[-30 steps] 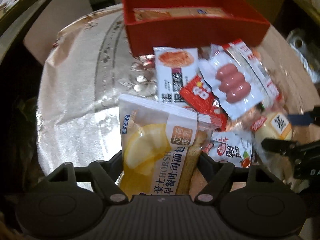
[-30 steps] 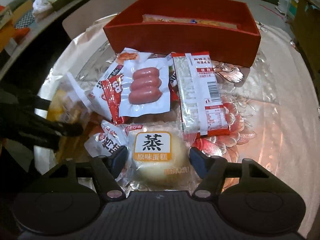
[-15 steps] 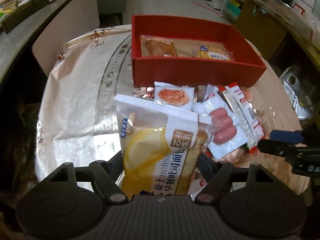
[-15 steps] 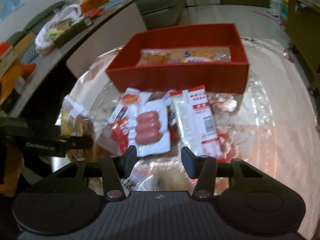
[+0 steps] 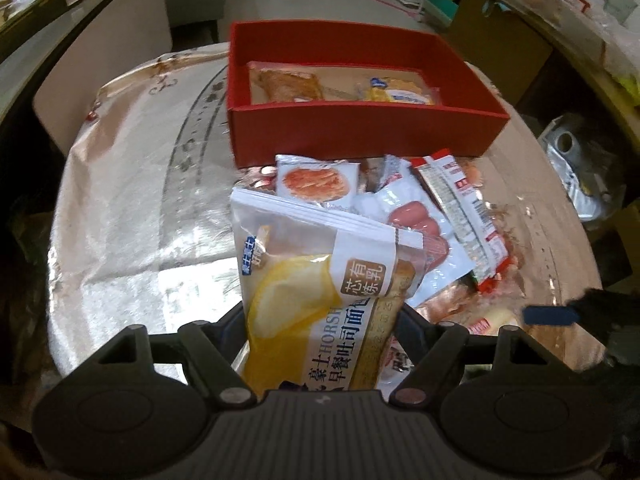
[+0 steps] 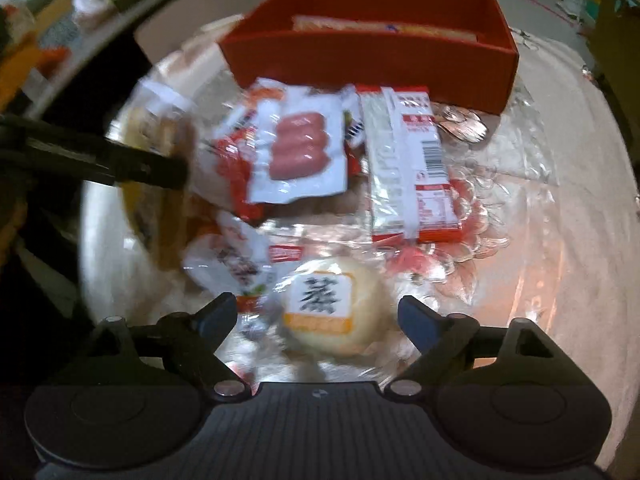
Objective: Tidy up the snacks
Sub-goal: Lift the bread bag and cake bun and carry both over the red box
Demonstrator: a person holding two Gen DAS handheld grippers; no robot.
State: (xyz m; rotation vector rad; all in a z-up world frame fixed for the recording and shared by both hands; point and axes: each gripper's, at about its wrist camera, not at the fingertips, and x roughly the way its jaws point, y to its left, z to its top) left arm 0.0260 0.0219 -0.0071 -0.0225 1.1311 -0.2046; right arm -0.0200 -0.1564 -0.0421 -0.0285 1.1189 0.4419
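The left gripper [image 5: 320,320] holds a bread bag [image 5: 320,292] between its fingers [image 5: 232,320], which press its lower sides; the bag stands up from the grip and leans toward the far side, above the snack pile. Its top edge lies near a small orange-printed packet [image 5: 316,178].

The right gripper [image 6: 316,312] has its fingers [image 6: 416,316] spread wide and holds nothing. A round steamed cake [image 6: 332,308] in clear wrap lies on the tabletop [image 6: 560,200] between the two fingers, nearer the right one in the picture's middle, touching neither as far as the blurred right wrist view shows. Just left of the cake lies a white and red snack bag [image 6: 236,260].

Farther off, a sausage pack [image 6: 300,148] rests on top of red wrappers, and to its right a long red and white packet [image 6: 408,164] lies lengthwise toward the far side. The left gripper's dark finger [image 6: 132,164] reaches in from the left beside the sausage pack.

At the far side stands a red box [image 5: 360,136], its near wall just behind the pile. Inside it, against the far wall, lie a brown pastry packet [image 5: 288,86] on the left and a yellow packet [image 5: 400,90] on the right.
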